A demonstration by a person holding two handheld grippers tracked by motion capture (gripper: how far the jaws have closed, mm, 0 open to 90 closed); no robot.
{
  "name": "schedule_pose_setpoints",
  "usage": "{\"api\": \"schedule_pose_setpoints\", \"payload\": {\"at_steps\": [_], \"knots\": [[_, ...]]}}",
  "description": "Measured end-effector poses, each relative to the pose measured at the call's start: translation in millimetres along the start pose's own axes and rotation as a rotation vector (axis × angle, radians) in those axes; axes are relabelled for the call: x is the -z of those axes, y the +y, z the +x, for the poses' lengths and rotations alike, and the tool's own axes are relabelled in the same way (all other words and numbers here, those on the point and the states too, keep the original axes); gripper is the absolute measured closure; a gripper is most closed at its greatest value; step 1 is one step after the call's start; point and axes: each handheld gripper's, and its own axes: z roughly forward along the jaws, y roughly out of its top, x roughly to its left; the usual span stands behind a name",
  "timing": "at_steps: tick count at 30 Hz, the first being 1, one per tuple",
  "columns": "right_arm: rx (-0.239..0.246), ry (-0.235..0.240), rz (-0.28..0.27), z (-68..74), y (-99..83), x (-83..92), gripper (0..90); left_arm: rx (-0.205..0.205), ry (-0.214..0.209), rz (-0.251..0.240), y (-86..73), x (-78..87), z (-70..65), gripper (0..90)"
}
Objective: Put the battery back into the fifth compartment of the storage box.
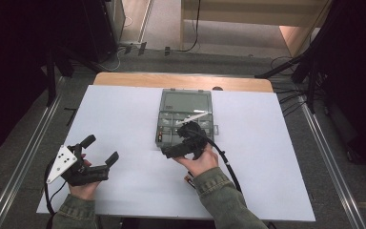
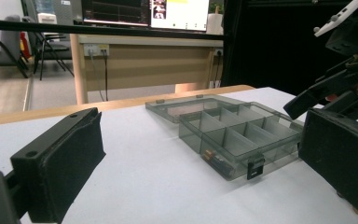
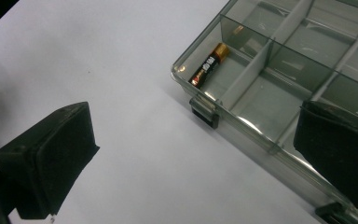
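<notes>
The left gripper point(image 1: 101, 149) rested low on the left hand point(image 1: 83, 183), jaws wide apart and empty, pointing up and to the right. The right gripper point(image 1: 171, 151) was held by the right hand point(image 1: 201, 161), its jaws also spread, with nothing between.

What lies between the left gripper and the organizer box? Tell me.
Only bare white table separates the left gripper from the organizer box; the high view and left gripper view both show it.
</notes>
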Motion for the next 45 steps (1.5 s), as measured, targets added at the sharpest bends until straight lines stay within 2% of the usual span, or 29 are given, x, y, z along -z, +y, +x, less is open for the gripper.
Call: {"api": "schedule_pose_setpoints", "payload": {"at_steps": [9,16,19,23,32,39,42,45], "knots": [[0.016,-0.023,0.007,-10.1,-14.2,7.7,0.0,0.0,-0.001,0.001,-0.1,-0.1,0.1,0.0],[-0.009,-0.038,0.042,-22.4,-30.9,17.9,0.0,-0.001,0.0,0.005,-0.2,-0.2,0.0,0.0],[-0.008,-0.053,0.062,-30.1,-41.7,22.6,0.0,-0.001,0.0,0.006,-0.3,-0.5,-0.1,0.0],[-0.002,-0.058,0.076,-32.6,-46.8,25.7,0.0,0.001,0.001,0.007,-0.5,-0.6,-0.4,0.0],[0.057,-0.089,0.144,-27.7,-54.8,30.8,0.0,0.004,-0.009,0.008,-0.8,-1.2,-0.2,0.0],[0.108,-0.118,0.228,-20.1,-58.6,23.5,0.0,0.005,-0.014,0.013,-0.9,-1.6,0.3,0.0],[0.112,-0.135,0.229,-18.9,-59.1,23.1,0.0,0.005,-0.014,0.013,-0.9,-1.6,0.3,0.0],[0.122,-0.124,0.24,-19.5,-59.6,22.9,0.0,0.003,-0.003,0.007,-0.4,-0.4,0.2,0.0]]}}
